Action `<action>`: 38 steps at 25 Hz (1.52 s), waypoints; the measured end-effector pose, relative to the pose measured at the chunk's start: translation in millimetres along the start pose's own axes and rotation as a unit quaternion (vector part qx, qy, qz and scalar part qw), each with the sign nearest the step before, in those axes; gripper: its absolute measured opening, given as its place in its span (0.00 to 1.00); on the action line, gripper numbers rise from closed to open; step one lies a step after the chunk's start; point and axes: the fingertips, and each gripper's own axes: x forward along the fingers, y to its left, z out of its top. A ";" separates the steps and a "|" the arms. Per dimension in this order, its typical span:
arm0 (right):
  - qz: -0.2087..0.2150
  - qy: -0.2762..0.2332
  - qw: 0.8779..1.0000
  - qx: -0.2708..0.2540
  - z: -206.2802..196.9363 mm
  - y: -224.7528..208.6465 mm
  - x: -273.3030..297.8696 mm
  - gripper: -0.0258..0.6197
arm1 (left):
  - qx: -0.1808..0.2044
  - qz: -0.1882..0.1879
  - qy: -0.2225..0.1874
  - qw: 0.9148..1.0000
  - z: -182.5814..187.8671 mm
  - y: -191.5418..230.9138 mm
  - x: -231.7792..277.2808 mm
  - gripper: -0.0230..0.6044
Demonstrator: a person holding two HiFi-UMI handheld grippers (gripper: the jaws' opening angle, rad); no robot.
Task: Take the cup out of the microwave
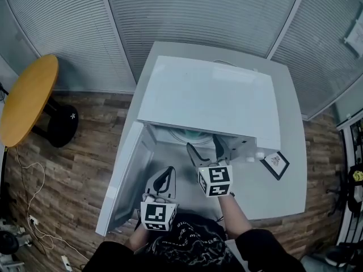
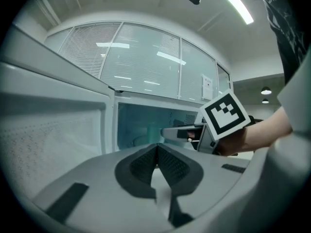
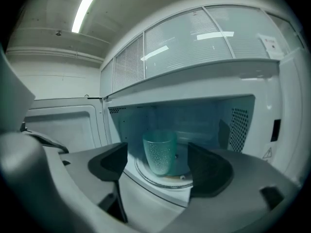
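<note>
The right tool (image 3: 160,168), jaws wide, faces the cup (image 3: 159,152) inside the open microwave (image 1: 210,95), not yet gripped; the left tool (image 2: 156,148) is closed, empty.

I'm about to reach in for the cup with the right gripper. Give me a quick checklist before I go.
1. Microwave door swung wide open: ok.
2. Cup upright on the turntable: ok.
3. Right gripper jaws apart, nothing in them: ok.
4. Cup lined up between the right jaws, ahead of them and untouched: ok.
5. Left gripper shut, empty, outside the cavity: ok.
6. Whether the cup holds liquid: cannot tell.
</note>
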 end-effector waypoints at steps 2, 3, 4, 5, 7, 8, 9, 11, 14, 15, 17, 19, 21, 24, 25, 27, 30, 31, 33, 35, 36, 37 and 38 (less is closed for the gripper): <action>0.002 0.002 1.000 0.000 0.3 0.1 6.5 0.61 | 0.000 0.002 0.001 1.000 -0.9 1.1 -0.4 0.05; 0.002 0.003 1.000 -0.001 0.4 -0.2 9.7 0.62 | 0.000 0.003 0.002 1.000 -1.5 2.2 -0.4 0.05; 0.001 0.004 1.000 -0.003 0.3 -0.8 12.9 0.62 | -0.002 0.006 0.003 1.000 -2.3 3.7 -0.2 0.05; 0.000 0.005 1.000 -0.006 -0.2 -1.6 16.0 0.62 | -0.005 0.009 0.003 1.000 -2.4 5.0 0.5 0.05; -0.002 0.011 1.000 -0.010 -2.2 -2.7 22.0 0.62 | -0.008 0.016 0.003 1.000 0.0 6.2 2.1 0.05; -0.001 0.013 1.000 -0.010 -3.1 -2.6 25.0 0.62 | -0.008 0.018 0.003 1.000 1.0 6.2 2.8 0.05; 0.001 0.015 1.000 -0.012 -3.6 -1.9 28.2 0.62 | -0.006 0.019 0.004 1.000 1.4 5.9 3.2 0.05; 0.007 0.019 1.000 -0.016 -4.3 0.0 35.2 0.62 | -0.002 0.016 0.006 1.000 1.7 4.7 3.6 0.05; 0.010 0.026 1.000 -0.013 -7.1 -1.7 43.8 0.63 | -0.002 0.016 0.007 1.000 2.2 3.8 2.6 0.05; 0.010 0.027 1.000 -0.009 -8.4 -3.1 45.9 0.63 | -0.005 0.017 0.007 1.000 2.3 3.4 2.2 0.05; 0.011 0.030 0.999 -0.003 -10.7 -4.3 49.8 0.63 | -0.011 0.015 0.008 1.000 2.4 1.3 1.7 0.05; 0.013 0.029 0.999 -0.004 -11.5 -2.7 54.1 0.63 | -0.009 0.012 0.012 1.000 1.3 -1.2 2.0 0.05; 0.011 0.027 0.999 -0.012 -10.6 -2.0 58.5 0.63 | -0.007 0.009 0.015 1.000 0.4 -3.0 3.0 0.05; 0.010 0.029 0.999 -0.018 -11.1 -2.9 65.0 0.63 | -0.007 0.008 0.018 1.000 -0.1 -3.6 3.8 0.05; 0.011 0.031 0.999 -0.018 -12.0 -2.9 67.3 0.63 | -0.006 0.008 0.020 1.000 -0.9 -3.1 3.9 0.05; 0.011 0.034 0.999 -0.020 -12.9 -3.4 71.8 0.63 | -0.004 0.007 0.024 1.000 -3.2 -2.4 4.5 0.05; 0.018 0.043 0.999 -0.025 -13.3 -2.8 77.9 0.63 | 0.001 0.005 0.026 1.000 -4.7 -1.8 4.9 0.05; 0.022 0.047 0.998 -0.028 -13.8 -1.6 79.5 0.63 | 0.002 0.006 0.025 1.000 -4.2 -1.2 4.8 0.05; 0.026 0.051 0.998 -0.032 -14.5 -0.3 81.0 0.63 | 0.002 0.010 0.024 1.000 -3.8 0.1 4.3 0.05; 0.026 0.048 0.998 -0.039 -13.6 -0.5 81.3 0.63 | 0.001 0.011 0.023 1.000 -3.6 1.1 4.4 0.05; 0.028 0.047 0.998 -0.042 -13.0 -0.2 81.4 0.63 | 0.000 0.010 0.022 1.000 -3.0 1.3 4.6 0.05; 0.030 0.047 0.997 -0.045 -12.5 0.3 81.6 0.63 | -0.002 0.008 0.020 1.000 -2.4 1.1 4.6 0.05; 0.032 0.046 0.997 -0.047 -12.3 0.9 81.6 0.63 | -0.004 0.005 0.019 1.000 -2.1 0.5 4.6 0.05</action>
